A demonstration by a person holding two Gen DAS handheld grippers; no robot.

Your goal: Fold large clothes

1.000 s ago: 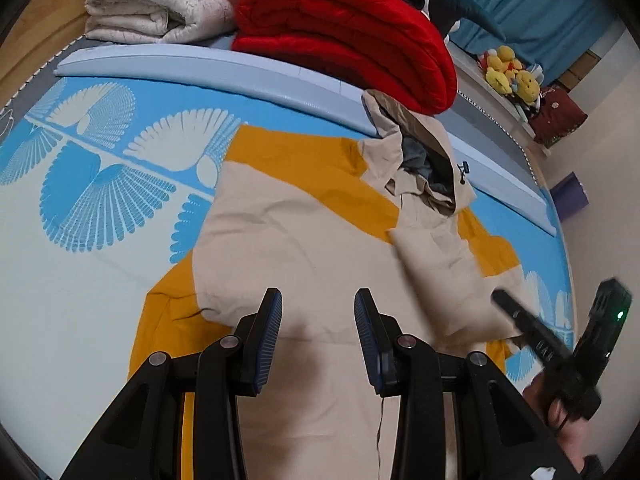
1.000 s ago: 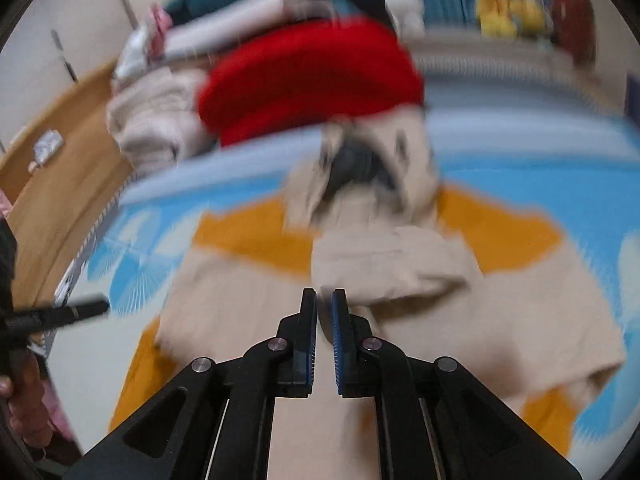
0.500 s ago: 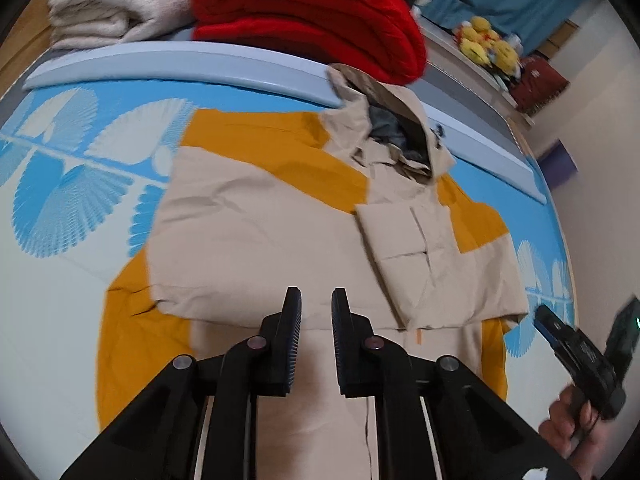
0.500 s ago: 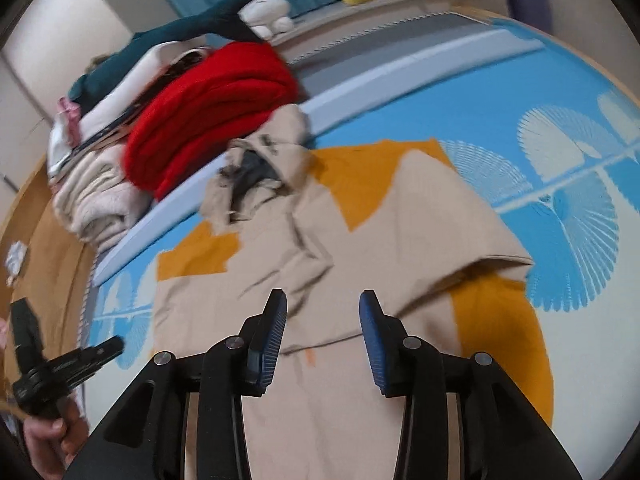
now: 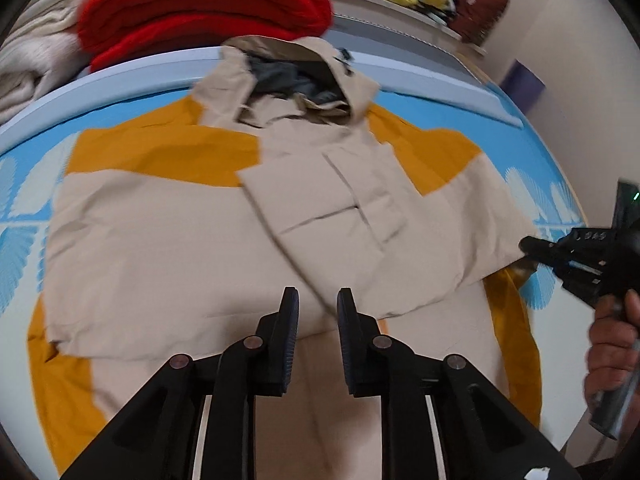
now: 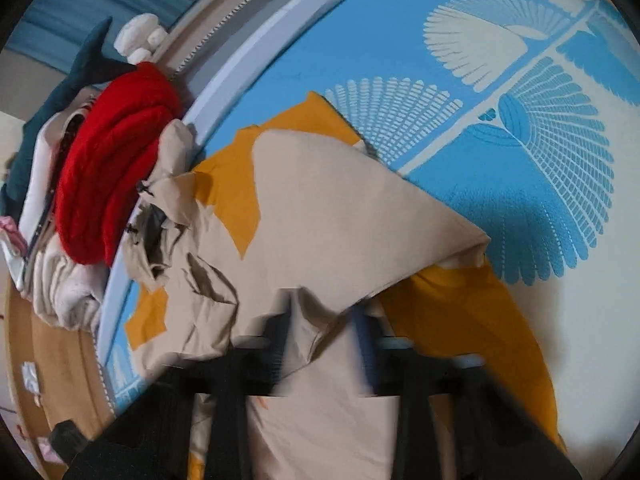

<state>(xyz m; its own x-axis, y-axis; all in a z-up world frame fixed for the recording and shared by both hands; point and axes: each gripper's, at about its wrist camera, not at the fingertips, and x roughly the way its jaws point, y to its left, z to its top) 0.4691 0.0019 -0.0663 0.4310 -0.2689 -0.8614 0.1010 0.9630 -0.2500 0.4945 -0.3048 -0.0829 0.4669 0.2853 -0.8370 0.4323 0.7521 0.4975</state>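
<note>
A: At the near edge, how do they stand?
B: The left hand-held gripper (image 5: pixel 318 332) hangs spread over the jacket (image 5: pixel 168 240). The right hand-held gripper (image 6: pixel 324 344), blurred, has beige cloth between its parted fingers; grip unclear.
A: The jacket?
B: Flat on the blue mat (image 6: pixel 520 184), sleeves folded in, hood (image 5: pixel 288 68) far, by the red blanket (image 5: pixel 204 4).
</note>
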